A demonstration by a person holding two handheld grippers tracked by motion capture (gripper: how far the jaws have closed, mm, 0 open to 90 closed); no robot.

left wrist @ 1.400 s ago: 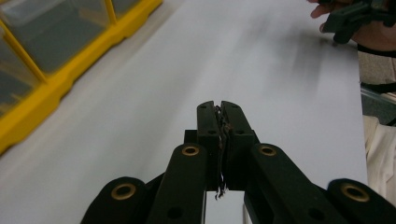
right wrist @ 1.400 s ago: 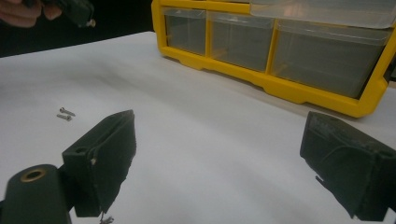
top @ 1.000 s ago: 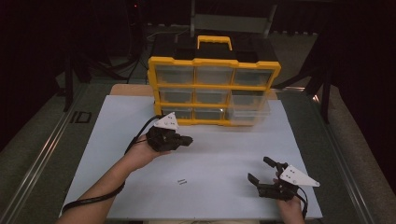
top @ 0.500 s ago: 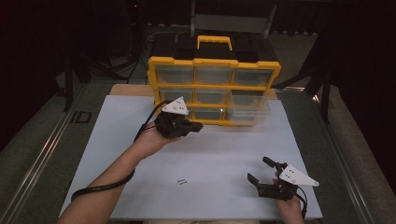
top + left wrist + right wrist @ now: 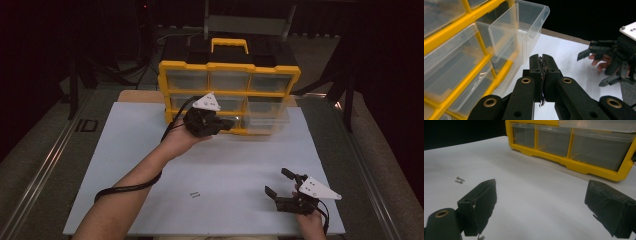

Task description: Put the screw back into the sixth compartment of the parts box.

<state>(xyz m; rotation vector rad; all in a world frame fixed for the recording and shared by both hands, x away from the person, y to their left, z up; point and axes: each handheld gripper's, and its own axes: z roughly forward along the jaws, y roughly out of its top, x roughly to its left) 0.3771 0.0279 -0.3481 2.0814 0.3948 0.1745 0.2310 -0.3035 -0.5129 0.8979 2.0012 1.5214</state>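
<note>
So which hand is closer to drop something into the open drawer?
The left. Its tongs are shut and raised right beside the pulled-out clear drawer of the yellow organizer. The right tongs rest open on the white mat, far from it.

A laboratory or workshop recording station. A table (image 5: pixel 350 150) with a metal rail (image 5: pixel 55 160) along its edge carries a white sheet (image 5: pixel 240 165) as a plain work surface, set against a dark, unlit surround. At the far side stands a yellow parts organizer (image 5: pixel 230 95) with clear plastic drawers (image 5: pixel 449 72), of the kind used for small hardware; two screws (image 5: pixel 195 194) lie on the sheet. Cables (image 5: pixel 150 55) and dark stand legs (image 5: pixel 75 75) fill the background, and a person works with hand-held, camera-bearing grippers (image 5: pixel 292 192).
</note>
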